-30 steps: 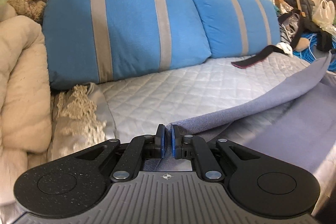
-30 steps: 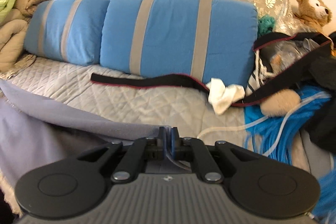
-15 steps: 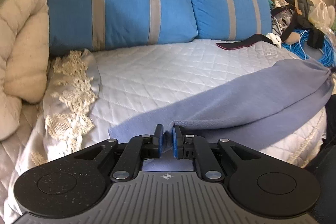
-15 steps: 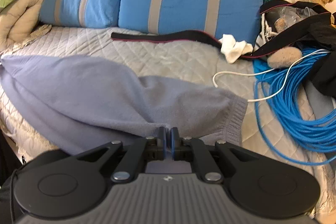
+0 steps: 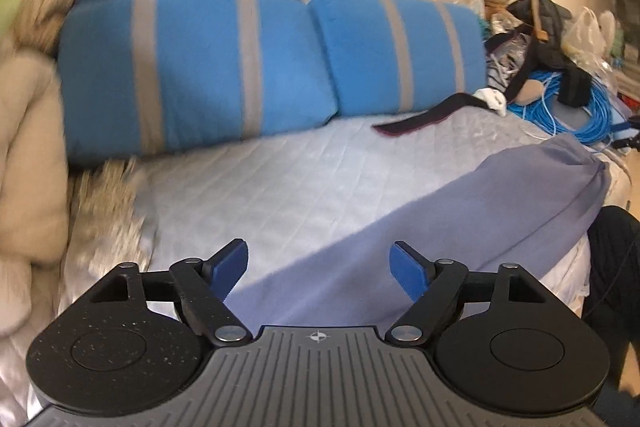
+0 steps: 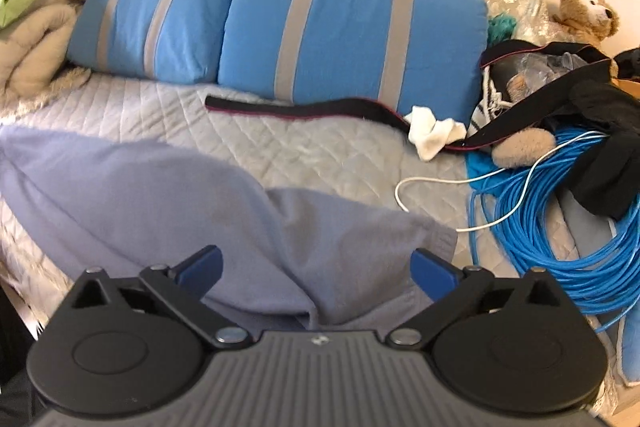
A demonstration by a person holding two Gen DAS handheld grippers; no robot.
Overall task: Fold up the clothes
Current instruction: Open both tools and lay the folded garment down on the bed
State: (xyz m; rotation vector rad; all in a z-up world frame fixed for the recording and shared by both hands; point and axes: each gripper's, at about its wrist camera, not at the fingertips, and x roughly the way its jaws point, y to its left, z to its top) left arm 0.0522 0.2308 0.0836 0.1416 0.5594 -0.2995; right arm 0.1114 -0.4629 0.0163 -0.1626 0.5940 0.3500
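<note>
A lavender-blue knit garment (image 5: 460, 223) lies folded along the near edge of the quilted grey bed (image 5: 304, 179). In the left wrist view it runs from under my left gripper (image 5: 320, 267) out to the right. That gripper is open, its blue pads wide apart above the cloth, holding nothing. In the right wrist view the same garment (image 6: 168, 199) spreads to the left, with a ribbed hem at the right. My right gripper (image 6: 316, 263) is open over it, empty.
Two blue pillows with grey stripes (image 6: 280, 31) line the back. A black strap (image 6: 304, 109) and a white cloth (image 6: 434, 135) lie behind the garment. A coil of blue cable (image 6: 560, 223) sits at the right. Beige blankets (image 5: 28, 163) pile at the left.
Both grippers were shut on the garment's edge, carried it toward the near edge of the bed and laid it down. Both have now opened and let go.
</note>
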